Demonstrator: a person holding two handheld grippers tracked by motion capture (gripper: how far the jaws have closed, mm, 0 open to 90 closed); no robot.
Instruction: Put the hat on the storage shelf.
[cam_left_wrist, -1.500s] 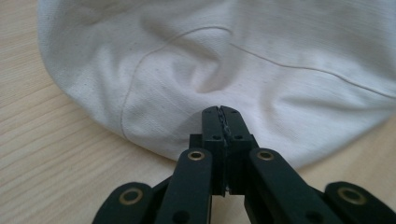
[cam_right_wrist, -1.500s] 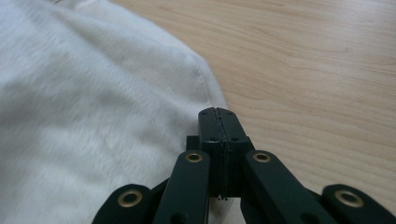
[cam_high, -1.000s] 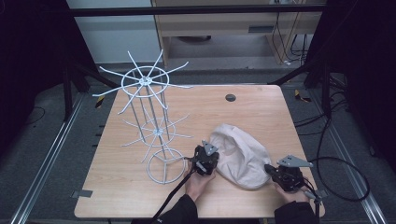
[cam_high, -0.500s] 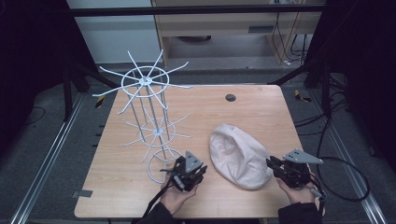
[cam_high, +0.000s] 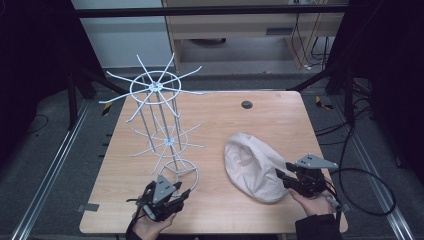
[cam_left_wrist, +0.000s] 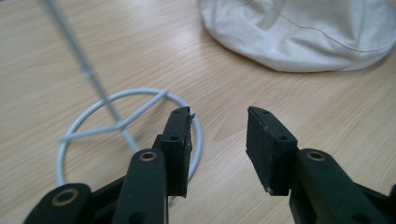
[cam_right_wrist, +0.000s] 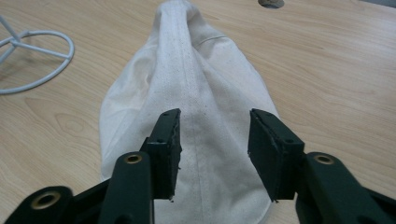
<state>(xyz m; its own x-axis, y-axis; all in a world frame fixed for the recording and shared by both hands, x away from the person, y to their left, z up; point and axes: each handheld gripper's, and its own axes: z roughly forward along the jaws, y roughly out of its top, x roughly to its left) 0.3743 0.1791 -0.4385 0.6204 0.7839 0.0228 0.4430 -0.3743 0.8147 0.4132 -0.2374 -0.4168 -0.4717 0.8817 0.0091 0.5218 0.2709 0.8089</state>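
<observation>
Cap (cam_high: 252, 167), pale cloth, lies flat on the wooden table (cam_high: 280, 115), toward its right front. Right gripper (cam_high: 281, 176) hovers at its near edge, jaws wide and empty. Left gripper (cam_high: 176, 196), jaws also wide, sits beside the white wire rack's (cam_high: 157, 120) ring base.

Tool (cam_right_wrist: 214, 154) agape over cream cap (cam_right_wrist: 187, 107)

Cream cap (cam_high: 252, 167), white wire rack (cam_high: 159, 125), black tongs.
</observation>
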